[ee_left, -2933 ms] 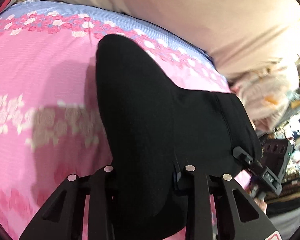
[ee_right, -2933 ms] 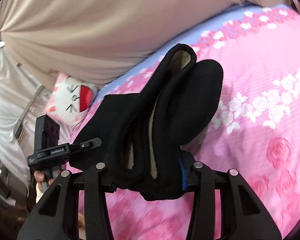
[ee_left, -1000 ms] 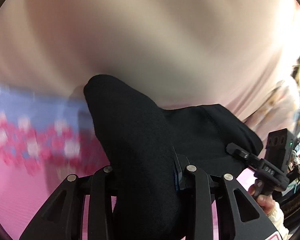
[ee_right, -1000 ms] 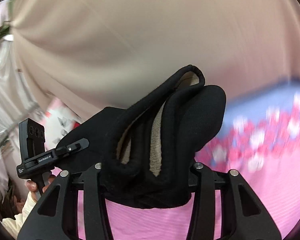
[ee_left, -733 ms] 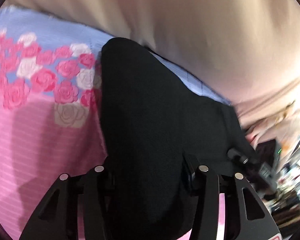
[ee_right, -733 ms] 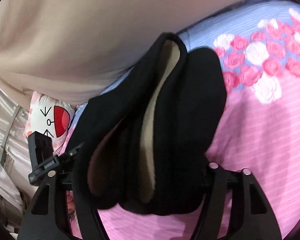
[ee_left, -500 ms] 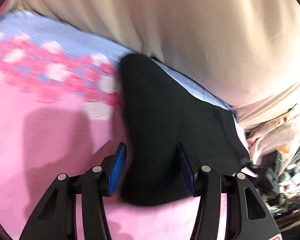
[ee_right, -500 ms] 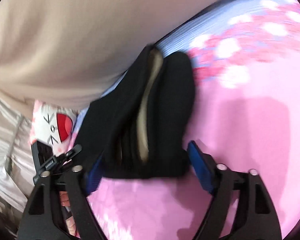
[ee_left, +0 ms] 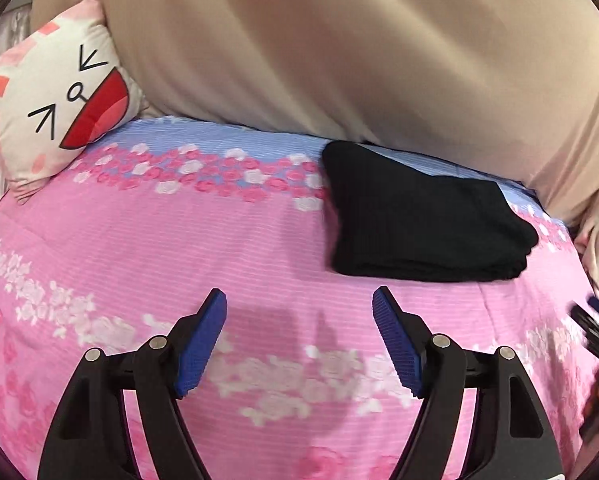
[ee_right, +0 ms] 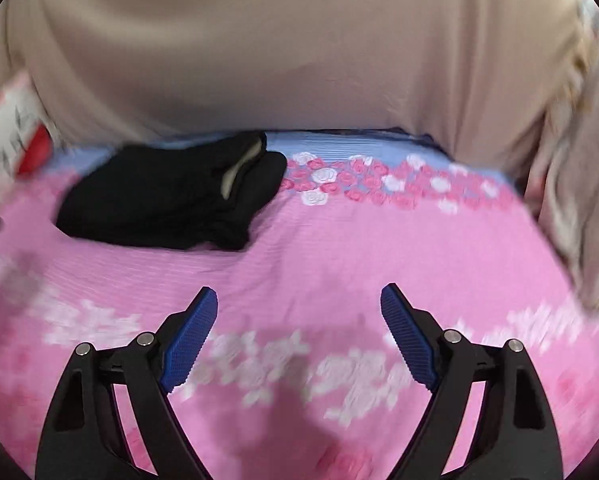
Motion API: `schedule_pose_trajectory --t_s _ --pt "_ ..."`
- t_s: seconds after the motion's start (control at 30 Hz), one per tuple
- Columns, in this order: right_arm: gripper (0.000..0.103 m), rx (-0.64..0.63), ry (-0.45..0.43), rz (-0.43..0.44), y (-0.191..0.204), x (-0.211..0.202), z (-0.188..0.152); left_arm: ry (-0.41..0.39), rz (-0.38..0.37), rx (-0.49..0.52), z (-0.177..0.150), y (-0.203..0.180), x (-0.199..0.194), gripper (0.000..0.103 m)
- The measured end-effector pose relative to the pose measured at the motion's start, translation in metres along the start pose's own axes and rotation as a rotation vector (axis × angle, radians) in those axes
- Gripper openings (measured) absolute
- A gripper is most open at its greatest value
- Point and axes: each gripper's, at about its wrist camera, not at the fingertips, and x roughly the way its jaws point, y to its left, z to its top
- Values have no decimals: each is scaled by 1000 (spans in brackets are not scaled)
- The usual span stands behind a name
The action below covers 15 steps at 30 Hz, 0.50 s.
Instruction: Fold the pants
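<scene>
The black pants (ee_left: pixel 423 216) lie folded in a compact bundle at the far edge of the pink flowered bedspread (ee_left: pixel 179 248). In the right wrist view the same pants (ee_right: pixel 171 196) sit far left, with a strip of beige lining showing at the fold. My left gripper (ee_left: pixel 299 300) hangs over bare bedspread well short of the bundle, its jaws opening with nothing between them. The right gripper (ee_right: pixel 299 296) stands open and empty too, drawn back from the pants, and its blurred tip (ee_left: pixel 595 320) shows at the right edge of the left wrist view.
A cat-face cushion (ee_left: pixel 55 100) leans at the far left corner of the bed. A beige curtain (ee_left: pixel 339 40) hangs behind the bed's far edge. Pale crumpled fabric (ee_right: pixel 579 200) sits at the right side.
Both grippers let go of the pants and opened wide. They pulled back toward the near side, leaving the folded bundle lying at the far edge of the bed.
</scene>
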Motion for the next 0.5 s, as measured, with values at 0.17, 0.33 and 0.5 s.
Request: schedule_pose_trajectory --t_s 0.17,0.33,0.5 --pt "81 -120 112 5 33 75 22 71 -22 -5 -18 -16 16 73" --pt "76 -71 16 -128 14 79 48 106 11 -11 -26 -5 27 73" --pt "83 -42 140 -174 -2 101 27 148 44 -78 -25 19 47 72"
